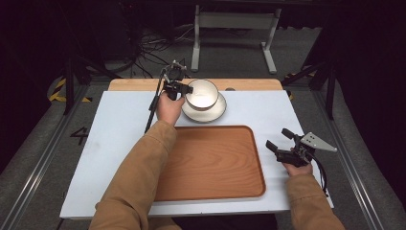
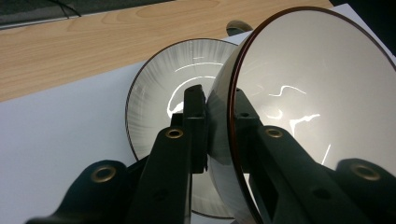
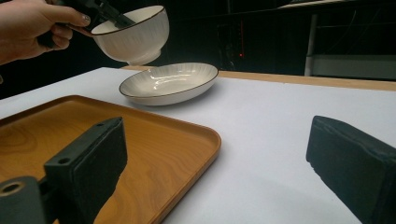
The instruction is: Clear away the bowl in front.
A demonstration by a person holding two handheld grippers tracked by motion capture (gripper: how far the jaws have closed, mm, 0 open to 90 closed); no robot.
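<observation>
Left gripper (image 1: 184, 89), top centre, clamps the white bowl (image 1: 202, 93) rim above the plate (image 1: 214, 111); right gripper (image 1: 282, 141), lower right beside the wooden tray (image 1: 210, 163), jaws apart

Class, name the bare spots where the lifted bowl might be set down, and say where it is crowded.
The wooden tray lies bare. White tabletop left of it is free, and so is the strip between tray and right gripper. Crowded: the far edge, where left gripper holds the bowl over the plate.

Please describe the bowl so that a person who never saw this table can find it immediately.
Look beyond the far edge of the wooden tray, where a shallow white plate lies. The bowl hangs just above it, its rim pinched by the left gripper; it is deeper than the plate.
</observation>
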